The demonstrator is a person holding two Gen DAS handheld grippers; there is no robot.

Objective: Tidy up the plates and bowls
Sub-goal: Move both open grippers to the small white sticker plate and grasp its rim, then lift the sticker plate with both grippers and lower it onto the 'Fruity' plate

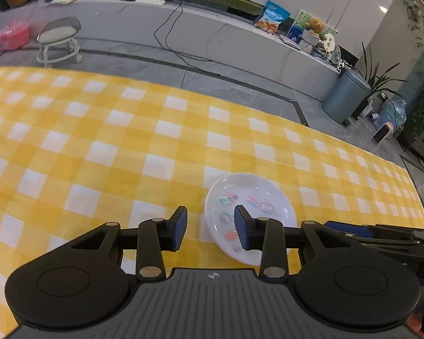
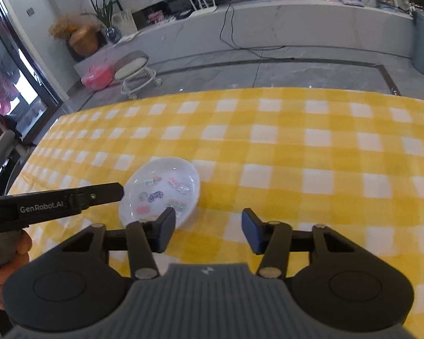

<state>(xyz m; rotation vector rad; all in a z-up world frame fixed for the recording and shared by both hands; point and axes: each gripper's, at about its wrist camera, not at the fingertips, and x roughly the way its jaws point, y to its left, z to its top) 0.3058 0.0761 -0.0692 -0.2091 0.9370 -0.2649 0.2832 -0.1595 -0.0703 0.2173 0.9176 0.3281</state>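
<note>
A white plate (image 1: 251, 197) printed with small colourful pictures lies alone on the yellow checked tablecloth (image 1: 99, 141). My left gripper (image 1: 212, 230) is open just above the plate's near left rim. Its right finger overlaps the plate in the picture, and nothing is pressed between the pads. In the right wrist view the same plate (image 2: 161, 186) sits ahead and to the left. My right gripper (image 2: 209, 233) is open over bare cloth, its left finger just in front of the plate's near rim. The left gripper (image 2: 118, 192) comes in from the left with its tip at the plate's rim.
The table's far edge (image 2: 240, 91) drops to a grey tiled floor. Beyond stand a wheeled stool (image 2: 132, 67), a grey bin (image 1: 344, 99) and a low marble ledge with snack bags (image 1: 271, 17). A person's hand (image 2: 11, 254) holds the left gripper's handle.
</note>
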